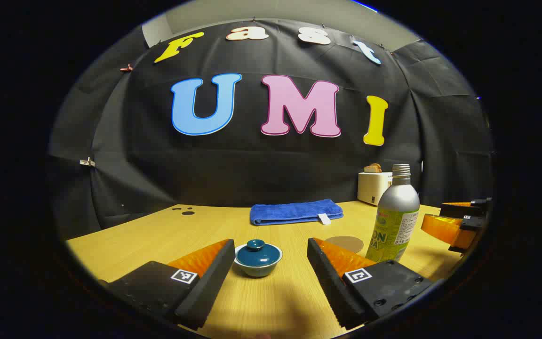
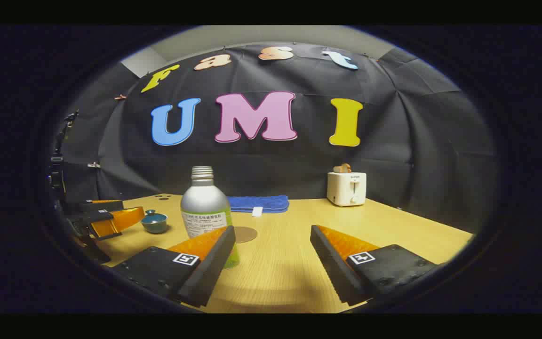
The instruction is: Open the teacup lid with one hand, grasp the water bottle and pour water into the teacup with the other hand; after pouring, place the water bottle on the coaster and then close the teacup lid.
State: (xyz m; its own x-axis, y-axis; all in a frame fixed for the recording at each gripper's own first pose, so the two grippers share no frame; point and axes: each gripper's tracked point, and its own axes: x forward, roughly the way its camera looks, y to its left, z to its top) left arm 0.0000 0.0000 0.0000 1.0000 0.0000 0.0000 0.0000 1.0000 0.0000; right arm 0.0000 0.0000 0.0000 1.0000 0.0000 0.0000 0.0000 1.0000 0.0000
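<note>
A small teal teacup [image 1: 258, 259] with its knobbed lid on stands on the wooden table, just ahead of my open left gripper [image 1: 271, 273] and between the lines of its fingers. The silver and green water bottle [image 1: 395, 216] stands upright to its right. A round brown coaster [image 1: 345, 243] lies flat just left of the bottle's base. In the right gripper view the bottle [image 2: 206, 209] rises behind the left finger of my open right gripper [image 2: 272, 261], not between the fingers. The teacup [image 2: 154, 221] and coaster [image 2: 243, 234] sit farther off.
A folded blue towel [image 1: 296, 211] lies at the back of the table [image 1: 158, 235]. A white toaster [image 2: 346, 188] with toast stands at the back right. The other gripper's orange fingers [image 1: 454, 223] hover right of the bottle.
</note>
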